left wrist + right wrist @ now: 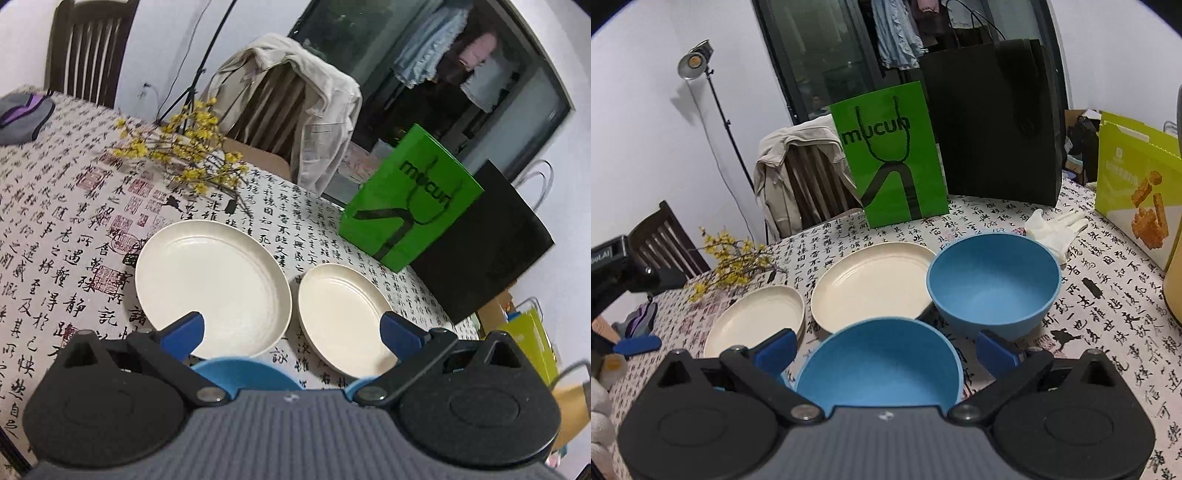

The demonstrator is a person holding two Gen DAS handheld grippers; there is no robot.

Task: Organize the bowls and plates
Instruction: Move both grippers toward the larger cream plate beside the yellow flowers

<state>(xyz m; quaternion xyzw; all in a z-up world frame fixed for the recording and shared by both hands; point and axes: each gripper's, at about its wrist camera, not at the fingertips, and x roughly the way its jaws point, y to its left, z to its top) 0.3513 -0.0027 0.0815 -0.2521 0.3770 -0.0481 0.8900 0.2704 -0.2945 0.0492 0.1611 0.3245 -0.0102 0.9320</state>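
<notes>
Nothing gathered yet — opening step. Right gripper [886,350] spread wide over the near blue bowl [879,365]; second blue bowl [993,284] at one o'clock, cream plates [871,284] at eleven. Left gripper [291,332] likewise spread, empty. Next, probably: pinch one rim — then stack.

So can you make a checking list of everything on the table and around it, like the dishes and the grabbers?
Surface: table under a calligraphy-print cloth.
Job's things: large cream plate, small cream plate and two blue bowls, far and near, all separate, none stacked.
Clutter: green bag, black bag, yellow-green box, white glove, yellow flower sprigs.
Grippers: left gripper open, above the plates; right gripper open, fingers either side of the near bowl.
Cables: one running down the wall by the light stand.
Surroundings: chair with a beige jacket, second chair, dark glass door.
</notes>
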